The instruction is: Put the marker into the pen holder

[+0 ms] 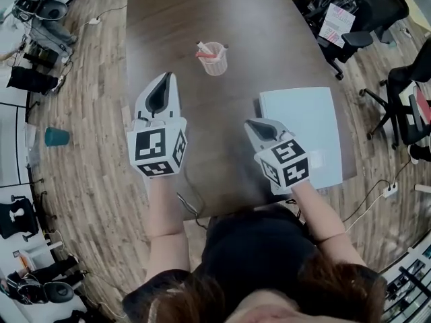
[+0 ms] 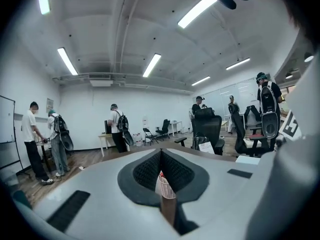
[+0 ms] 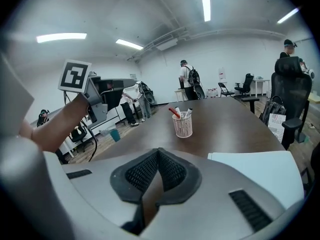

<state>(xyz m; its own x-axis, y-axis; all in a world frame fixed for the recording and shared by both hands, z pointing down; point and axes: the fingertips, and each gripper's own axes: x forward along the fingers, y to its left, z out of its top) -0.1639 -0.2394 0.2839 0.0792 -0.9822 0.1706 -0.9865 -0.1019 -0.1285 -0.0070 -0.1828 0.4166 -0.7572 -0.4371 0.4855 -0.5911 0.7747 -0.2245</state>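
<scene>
A pinkish mesh pen holder (image 1: 213,58) stands on the dark brown table (image 1: 202,19), at its far middle. Markers stick up from it, one of them red (image 3: 175,112). In the right gripper view the holder (image 3: 183,126) stands clear ahead. My left gripper (image 1: 168,75) hovers to the left of the holder and nearer to me. Its jaws are shut and nothing is between them. In the left gripper view the holder (image 2: 165,186) shows through the gap under the closed tips (image 2: 161,151). My right gripper (image 1: 248,122) is shut and empty, low over the table's near right.
A pale blue pad (image 1: 300,130) lies on the table by the right gripper. Office chairs (image 1: 363,12) stand past the table's right edge. A teal cup (image 1: 56,136) sits on the wooden floor at left. Several people stand at the far wall (image 2: 118,126).
</scene>
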